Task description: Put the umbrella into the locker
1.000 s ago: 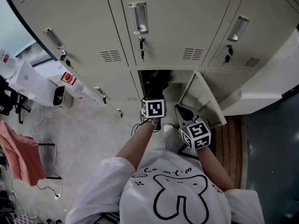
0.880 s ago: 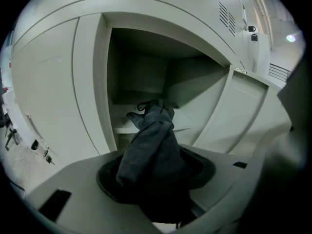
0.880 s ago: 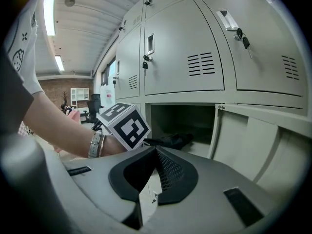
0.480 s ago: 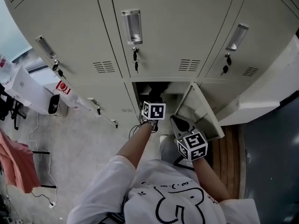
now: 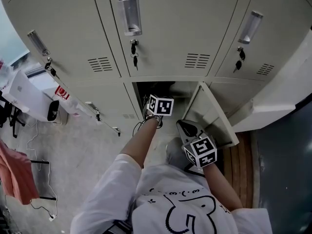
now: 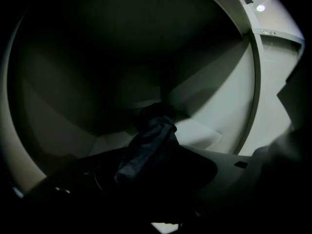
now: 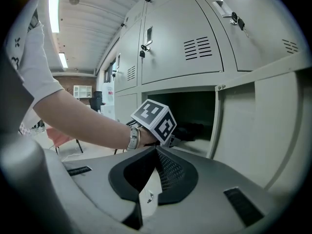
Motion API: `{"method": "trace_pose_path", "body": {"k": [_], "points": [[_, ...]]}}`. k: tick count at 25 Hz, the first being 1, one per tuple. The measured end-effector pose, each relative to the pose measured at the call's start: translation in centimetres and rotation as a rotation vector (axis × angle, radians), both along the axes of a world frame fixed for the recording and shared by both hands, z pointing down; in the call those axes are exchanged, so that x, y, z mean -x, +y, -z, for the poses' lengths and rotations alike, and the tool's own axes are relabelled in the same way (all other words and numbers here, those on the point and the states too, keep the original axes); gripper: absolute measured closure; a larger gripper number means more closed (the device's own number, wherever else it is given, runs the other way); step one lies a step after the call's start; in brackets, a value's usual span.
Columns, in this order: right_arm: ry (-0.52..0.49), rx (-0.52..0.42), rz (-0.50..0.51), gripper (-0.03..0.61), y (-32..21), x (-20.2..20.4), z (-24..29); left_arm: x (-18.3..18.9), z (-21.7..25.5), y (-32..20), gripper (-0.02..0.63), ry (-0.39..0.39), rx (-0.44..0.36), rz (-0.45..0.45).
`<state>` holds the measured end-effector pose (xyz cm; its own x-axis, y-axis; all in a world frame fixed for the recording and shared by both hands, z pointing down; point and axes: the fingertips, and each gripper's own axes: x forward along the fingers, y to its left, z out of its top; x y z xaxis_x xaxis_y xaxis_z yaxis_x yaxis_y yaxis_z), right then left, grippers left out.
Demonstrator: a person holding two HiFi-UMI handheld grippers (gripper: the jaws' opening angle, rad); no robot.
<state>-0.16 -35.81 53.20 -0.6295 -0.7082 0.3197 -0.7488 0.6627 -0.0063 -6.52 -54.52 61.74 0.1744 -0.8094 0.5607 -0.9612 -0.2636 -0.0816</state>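
Umbrella [image 6: 146, 147], dark and folded, lies inside the open lower locker [image 6: 214, 96], between the left tool's [image 6: 151, 179] opening jaws; it is too dark to tell whether the pads touch it. Outside the locker, beside its door [image 5: 209, 113], the right tool [image 7: 156, 149] is pressed together, empty.

Pink cloth [image 5: 17, 174] hangs above grey floor [image 5: 78, 150]; ceiling strip light [image 7: 52, 9] glows.
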Motion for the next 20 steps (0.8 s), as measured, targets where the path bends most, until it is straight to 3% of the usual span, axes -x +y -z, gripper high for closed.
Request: {"method": "trace_pose_path", "body": {"k": [11,15,20], "points": [[0.014,-0.047,0.043,0.568,-2.7,0.8,-1.8,-0.7,0.0,-3.7,0.339,-0.014,-0.098,-0.038],[0.024,-0.05,0.047,0.568,-3.3,1.0,-2.2,-0.5,0.0,-4.2,0.306,-0.043,-0.113,0.036],[0.04,-0.072,0.039,0.568,-3.6,0.9,-2.1,0.1,-0.9,-5.2,0.222,-0.039,-0.022,0.165]]}}
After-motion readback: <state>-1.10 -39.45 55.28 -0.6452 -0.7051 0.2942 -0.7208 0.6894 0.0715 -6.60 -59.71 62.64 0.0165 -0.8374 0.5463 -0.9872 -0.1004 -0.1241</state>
